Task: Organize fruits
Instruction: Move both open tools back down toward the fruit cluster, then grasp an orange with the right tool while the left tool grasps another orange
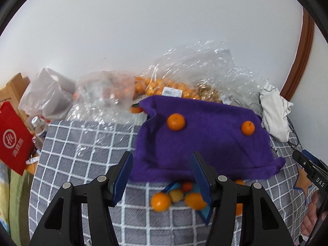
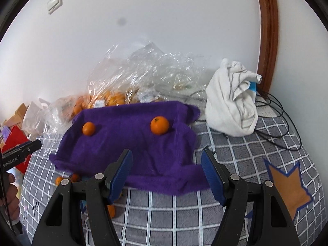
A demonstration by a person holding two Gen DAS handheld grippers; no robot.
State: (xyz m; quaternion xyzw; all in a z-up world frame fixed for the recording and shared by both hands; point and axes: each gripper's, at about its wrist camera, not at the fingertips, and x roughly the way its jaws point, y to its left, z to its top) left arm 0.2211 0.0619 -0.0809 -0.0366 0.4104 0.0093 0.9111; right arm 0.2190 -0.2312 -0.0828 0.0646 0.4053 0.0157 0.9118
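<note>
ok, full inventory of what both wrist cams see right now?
purple cloth: 1, spread on the checked cover
oranges on cloth: 2, orange, apart, toward its far edge
loose fruit: several, orange and yellow, by the cloth's near edge
checked cover: 1, grey and white, under everything
clear bags: several, holding oranges, behind the cloth
white cloth bundle: 1, far right
black cables: right of the bundle
red bag: 1, far left
left claw: open, empty
right claw: open, empty
</note>
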